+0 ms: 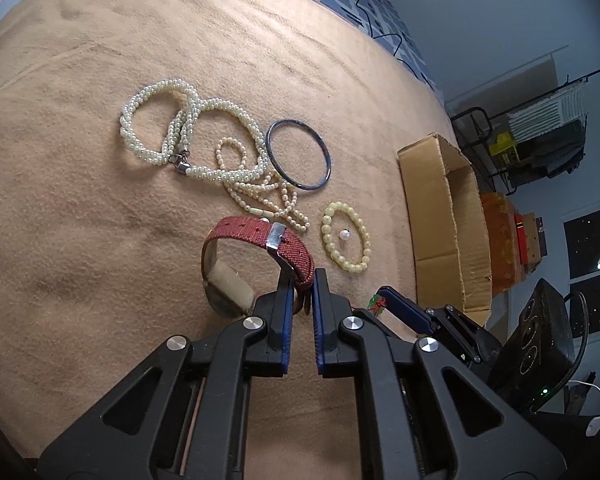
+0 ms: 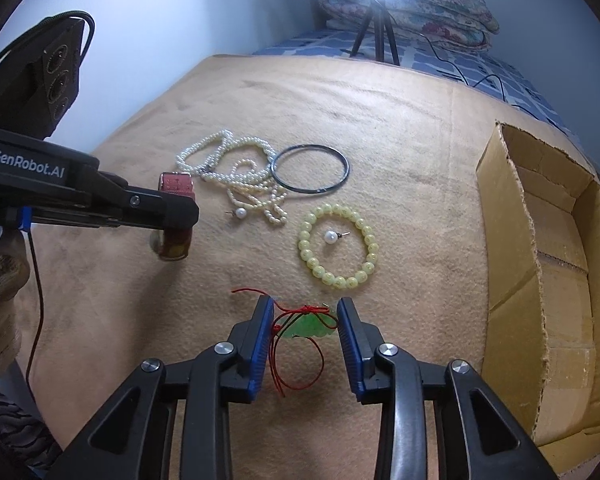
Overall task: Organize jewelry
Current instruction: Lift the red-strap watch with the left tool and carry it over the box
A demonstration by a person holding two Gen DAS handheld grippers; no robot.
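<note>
My left gripper (image 1: 302, 278) is shut on the red strap of a watch (image 1: 256, 236) and holds it above the tan blanket; it shows from the side in the right wrist view (image 2: 180, 216). My right gripper (image 2: 305, 306) is open, its fingers on either side of a green pendant on a red cord (image 2: 308, 326) that lies on the blanket. A tangle of pearl necklaces (image 1: 188, 140), a dark bangle (image 1: 300, 154), a yellow bead bracelet (image 2: 338, 246) with a pearl earring (image 2: 331, 237) inside it and a second pearl earring (image 2: 240, 213) lie ahead.
An open cardboard box (image 2: 548, 264) stands at the right edge of the blanket (image 2: 400, 120). A lamp tripod (image 2: 374, 24) and folded quilts stand at the back. Shelves and boxes are off to the right in the left wrist view.
</note>
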